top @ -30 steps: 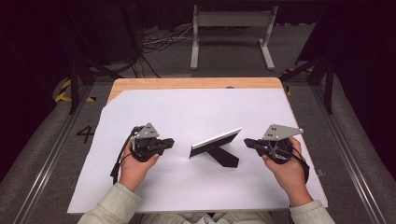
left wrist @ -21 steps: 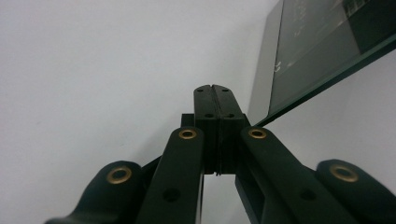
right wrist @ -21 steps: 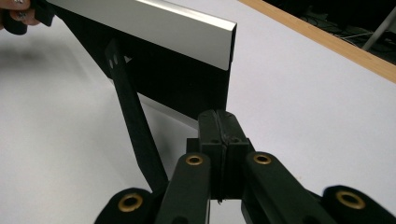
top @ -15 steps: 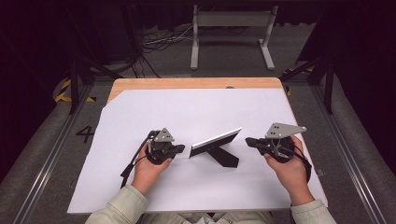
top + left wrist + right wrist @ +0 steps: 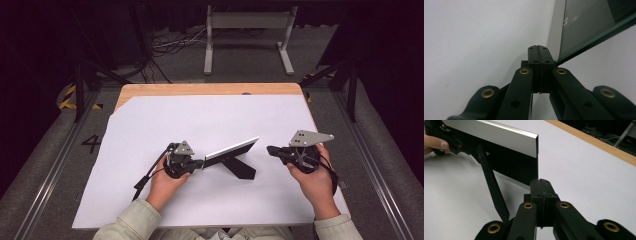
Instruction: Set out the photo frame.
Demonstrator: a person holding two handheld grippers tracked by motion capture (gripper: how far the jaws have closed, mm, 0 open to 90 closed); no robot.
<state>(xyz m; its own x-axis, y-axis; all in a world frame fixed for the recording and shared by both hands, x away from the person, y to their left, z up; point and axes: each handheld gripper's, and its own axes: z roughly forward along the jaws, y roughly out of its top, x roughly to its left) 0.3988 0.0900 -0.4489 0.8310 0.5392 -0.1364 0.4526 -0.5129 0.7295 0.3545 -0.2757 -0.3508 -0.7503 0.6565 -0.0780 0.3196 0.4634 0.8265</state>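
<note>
Picture frame (image 5: 231, 151) stands untouched on its strut; my left hand-held gripper (image 5: 199, 163), jaws pressed together, nudges its near end.

Counter (image 5: 200, 90): wooden top, white sheet (image 5: 210, 120) over most of it. Picture frame (image 5: 231, 150): near sheet's middle, propped on black back stand (image 5: 240, 167). Left tool (image 5: 199, 163): tip touching frame's left end; jaw state unclear. Right tool (image 5: 272, 149): near right edge, apart from frame, pointing toward it.
</note>
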